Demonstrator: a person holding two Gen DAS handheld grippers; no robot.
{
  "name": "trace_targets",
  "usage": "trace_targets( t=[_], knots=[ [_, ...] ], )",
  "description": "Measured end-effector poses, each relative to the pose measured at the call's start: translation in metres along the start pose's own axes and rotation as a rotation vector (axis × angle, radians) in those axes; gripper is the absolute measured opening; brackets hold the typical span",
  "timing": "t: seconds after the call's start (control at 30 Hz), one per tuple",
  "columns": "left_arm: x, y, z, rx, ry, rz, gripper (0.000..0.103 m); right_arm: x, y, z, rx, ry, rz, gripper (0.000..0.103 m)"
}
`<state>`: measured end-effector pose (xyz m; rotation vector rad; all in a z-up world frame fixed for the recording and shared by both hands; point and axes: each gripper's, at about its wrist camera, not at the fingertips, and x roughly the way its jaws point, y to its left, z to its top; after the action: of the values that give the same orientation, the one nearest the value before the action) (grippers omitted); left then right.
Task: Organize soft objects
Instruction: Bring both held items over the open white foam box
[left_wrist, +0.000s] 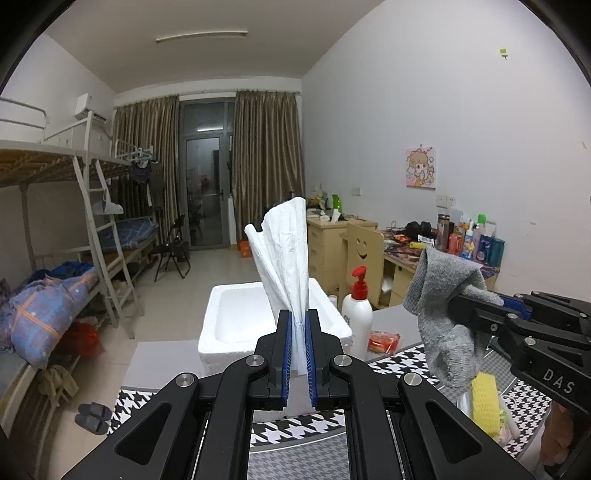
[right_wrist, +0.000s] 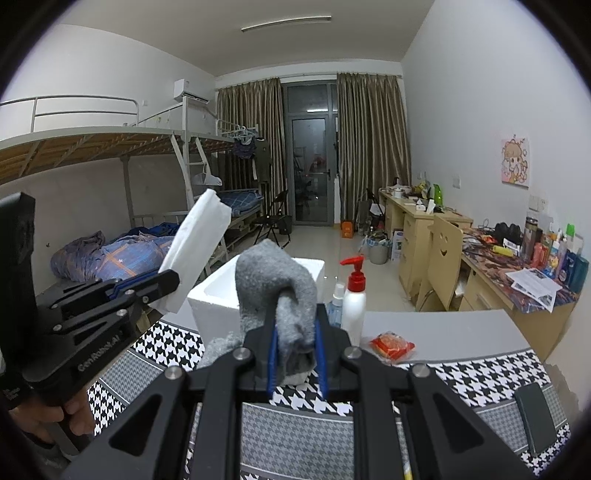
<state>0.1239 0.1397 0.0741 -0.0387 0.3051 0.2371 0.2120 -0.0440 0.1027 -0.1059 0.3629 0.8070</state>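
My left gripper is shut on a white cloth that stands up from the jaws, held above the table in front of a white foam box. My right gripper is shut on a grey sock that droops over the jaws. In the left wrist view the right gripper holds the sock at the right. In the right wrist view the left gripper holds the cloth at the left, beside the foam box.
A white pump bottle with a red top and a small spray bottle stand right of the box. A red packet, a yellow sponge and a dark phone lie on the houndstooth mat.
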Motion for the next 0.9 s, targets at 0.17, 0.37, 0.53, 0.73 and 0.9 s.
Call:
trace_targets(
  t=[0.17, 0.37, 0.53, 0.73, 0.9],
  knots=[
    [0.006, 0.007, 0.003, -0.008, 0.003, 0.017, 0.008, 0.002, 0.002, 0.007, -0.006, -0.007, 0.002, 0.021],
    [0.014, 0.012, 0.006, -0.008, 0.014, 0.026, 0.008, 0.011, 0.000, 0.011, -0.001, 0.005, -0.004, 0.021],
    [0.024, 0.014, 0.010, -0.010, 0.030, 0.026, 0.008, 0.017, 0.002, 0.016, 0.000, 0.013, -0.003, 0.021],
    [0.035, 0.017, 0.015, -0.013, 0.041, 0.035, 0.008, 0.028, 0.004, 0.023, -0.006, 0.033, 0.007, 0.021],
    [0.045, 0.019, 0.016, -0.012, 0.066, 0.038, 0.008, 0.041, 0.005, 0.029, -0.003, 0.056, 0.014, 0.021]
  ],
)
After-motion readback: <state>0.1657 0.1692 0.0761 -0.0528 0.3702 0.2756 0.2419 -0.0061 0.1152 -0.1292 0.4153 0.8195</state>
